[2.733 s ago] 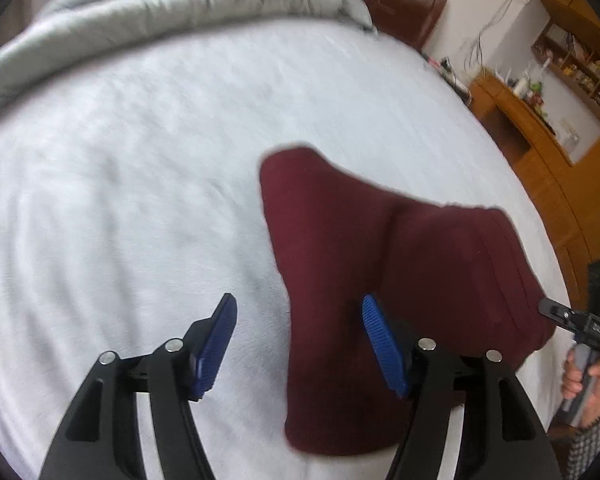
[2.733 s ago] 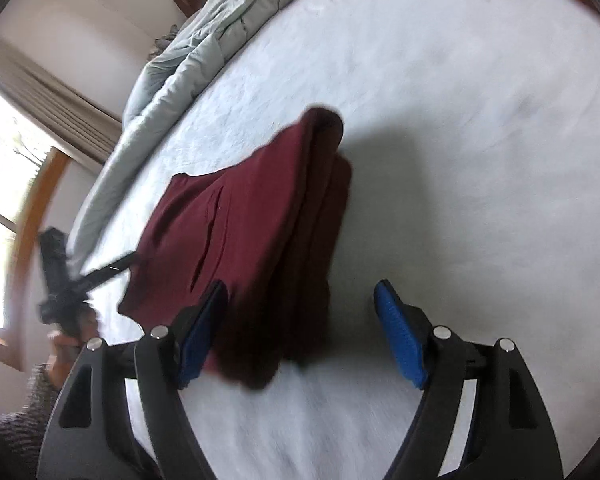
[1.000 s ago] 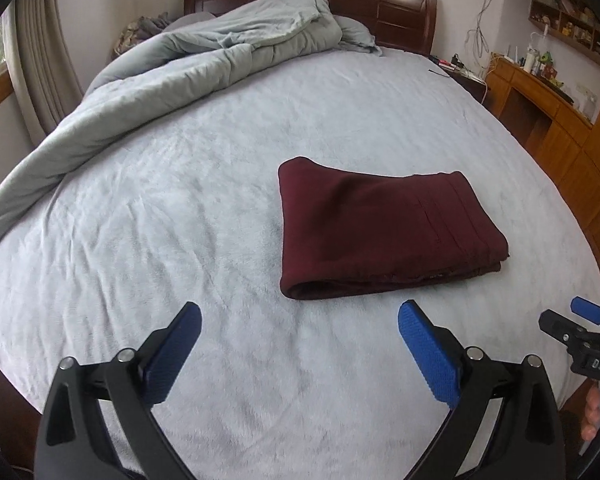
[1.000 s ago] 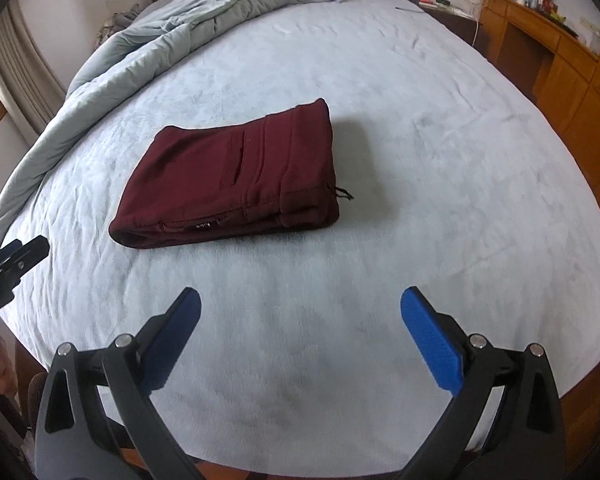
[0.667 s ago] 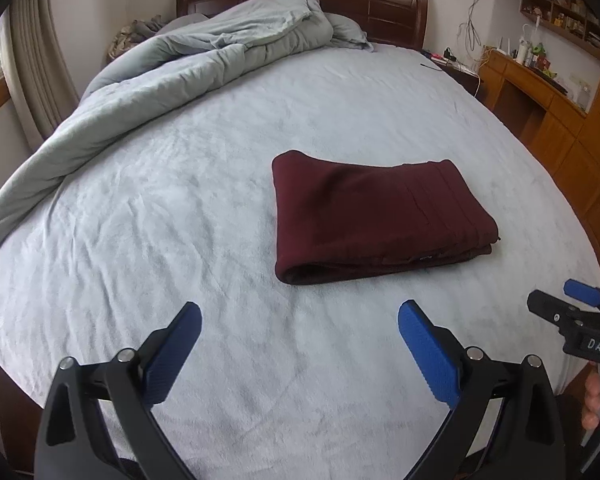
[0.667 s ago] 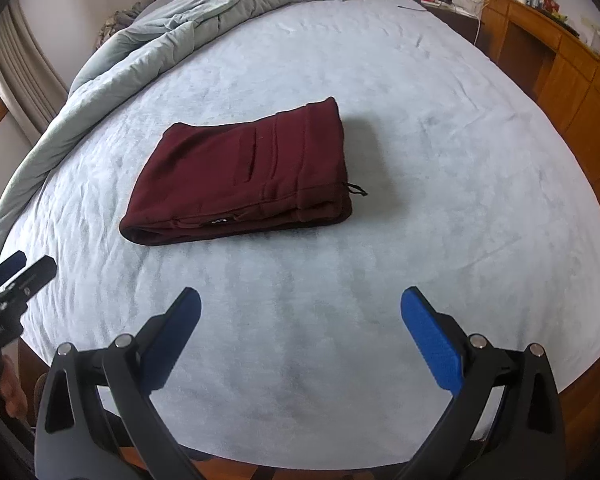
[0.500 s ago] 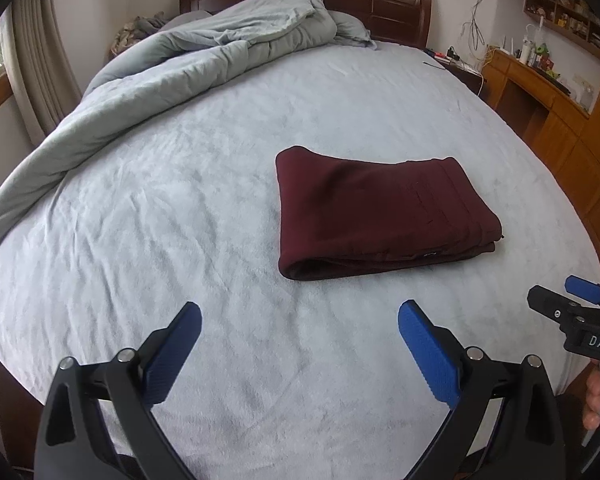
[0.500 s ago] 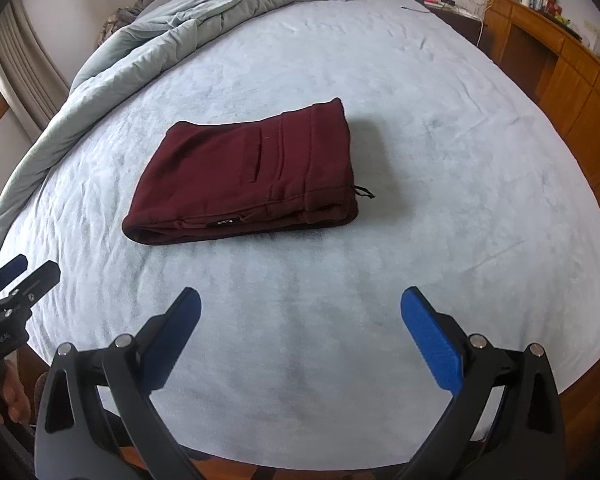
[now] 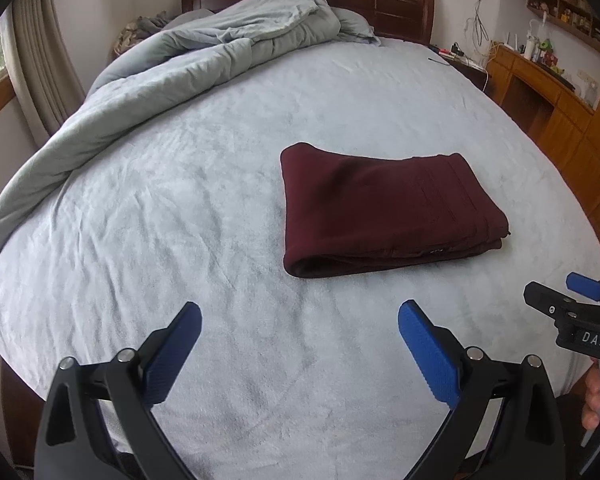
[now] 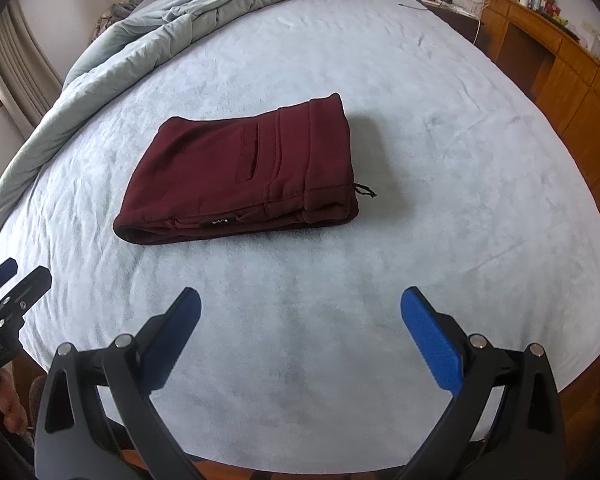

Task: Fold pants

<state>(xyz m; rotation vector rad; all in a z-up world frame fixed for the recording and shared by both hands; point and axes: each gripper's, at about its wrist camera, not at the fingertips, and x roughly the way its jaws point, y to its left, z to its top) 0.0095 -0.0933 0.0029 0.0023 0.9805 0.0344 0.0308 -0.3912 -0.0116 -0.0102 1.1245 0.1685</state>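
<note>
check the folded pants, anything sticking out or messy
Mostly tidy: the maroon pants lie as a flat folded bundle on the bed. One small oddity: a dark drawstring end pokes out at the waistband corner. Both grippers are open and clear.

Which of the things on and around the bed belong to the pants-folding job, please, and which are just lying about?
Part of the job:
- pants, folded on the bed
- left tool, open
- right tool, open

Just lying about:
- quilt, bunched by the headboard
- desk with small clutter
- curtain
</note>
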